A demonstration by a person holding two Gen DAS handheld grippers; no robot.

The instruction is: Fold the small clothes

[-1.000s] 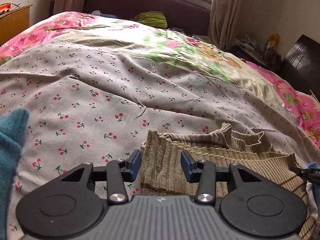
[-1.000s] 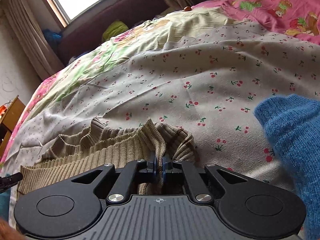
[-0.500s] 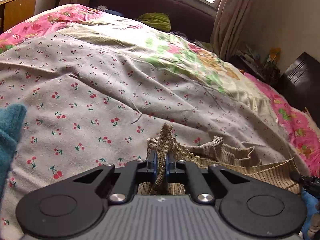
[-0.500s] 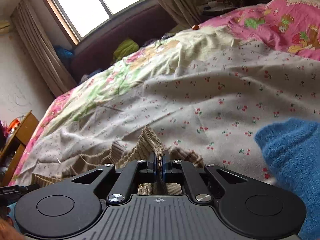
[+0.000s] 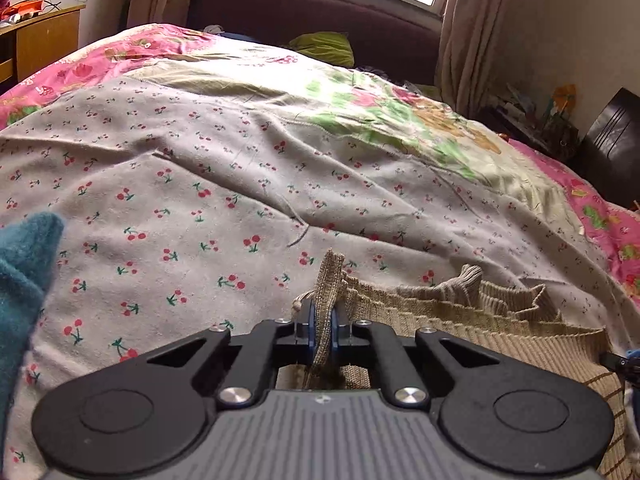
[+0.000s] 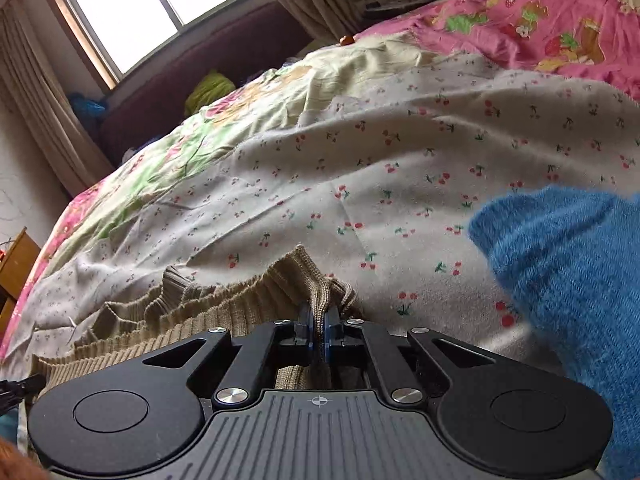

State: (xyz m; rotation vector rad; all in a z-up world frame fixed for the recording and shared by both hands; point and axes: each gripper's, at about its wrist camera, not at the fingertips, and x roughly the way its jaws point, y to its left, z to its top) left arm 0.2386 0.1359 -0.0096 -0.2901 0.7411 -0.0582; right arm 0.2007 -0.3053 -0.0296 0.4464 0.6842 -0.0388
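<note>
Item: beige ribbed knit garment [image 5: 472, 320], small, lying on the near part of the bed [image 5: 240, 184], on its cherry-print cover.

Position: spread crosswise, long axis running left to right along the bed's near edge. Its loose, rumpled edge lies on the far side, toward the window; the body of the cloth lies between the two grippers.

Left gripper [image 5: 323, 326]: jaws shut tight on a pinched-up fold at the garment's left end, a strip of knit standing up between the pads. These jaws have just been closing, with the cloth between them.

Right gripper [image 6: 319, 330]: jaws shut on a bunched fold at the garment's right end, ribbing gathered up around the pads.

Governing relation: each gripper holds one end of the near edge, so neither is nearer; the cloth stretches away from both jaws toward the far side. A fold would likely call for both ends to be carried together, away across the long axis.

Adjacent: teal knit [image 5: 20, 280] at near left; blue knit [image 6: 568, 272] at near right. Both lie apart from the beige piece.

Risk, as judged: uneven lift would skew the fold.
</note>
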